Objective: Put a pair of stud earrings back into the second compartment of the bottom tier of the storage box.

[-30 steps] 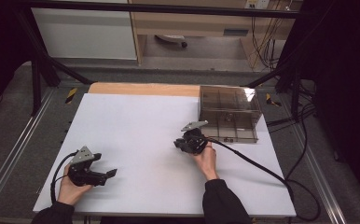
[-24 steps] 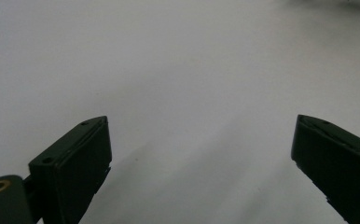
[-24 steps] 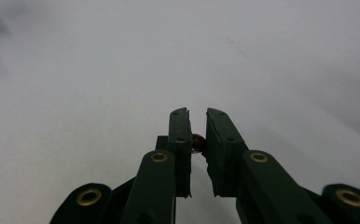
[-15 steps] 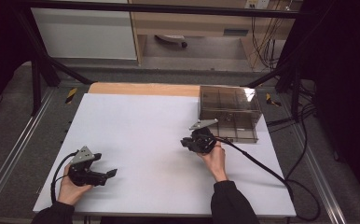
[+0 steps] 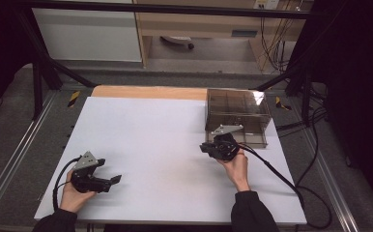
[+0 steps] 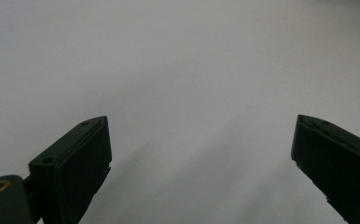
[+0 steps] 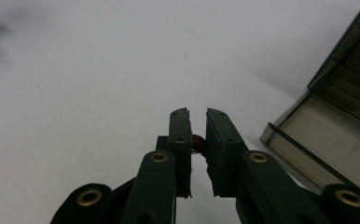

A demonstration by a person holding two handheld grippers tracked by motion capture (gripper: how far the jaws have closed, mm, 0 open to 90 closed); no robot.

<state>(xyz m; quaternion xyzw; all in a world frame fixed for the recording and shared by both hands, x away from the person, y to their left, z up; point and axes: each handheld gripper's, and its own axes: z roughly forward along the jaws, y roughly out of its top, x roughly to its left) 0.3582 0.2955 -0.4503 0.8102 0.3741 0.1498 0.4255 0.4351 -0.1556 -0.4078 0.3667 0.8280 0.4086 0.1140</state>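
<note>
Bead sits pinched in my right gripper beside the box at two o'clock; left gripper idles open; next I judge a careful drop into a compartment.

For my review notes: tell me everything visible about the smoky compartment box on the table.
The compartment box looks like clear, smoke-tinted plastic, rectangular, split by inner dividers into several compartments. It sits flat at the table's far right, partly on the white sheet. Whether it has a lid or any contents cannot be told. The right gripper hovers just in front, apart from it.
</note>
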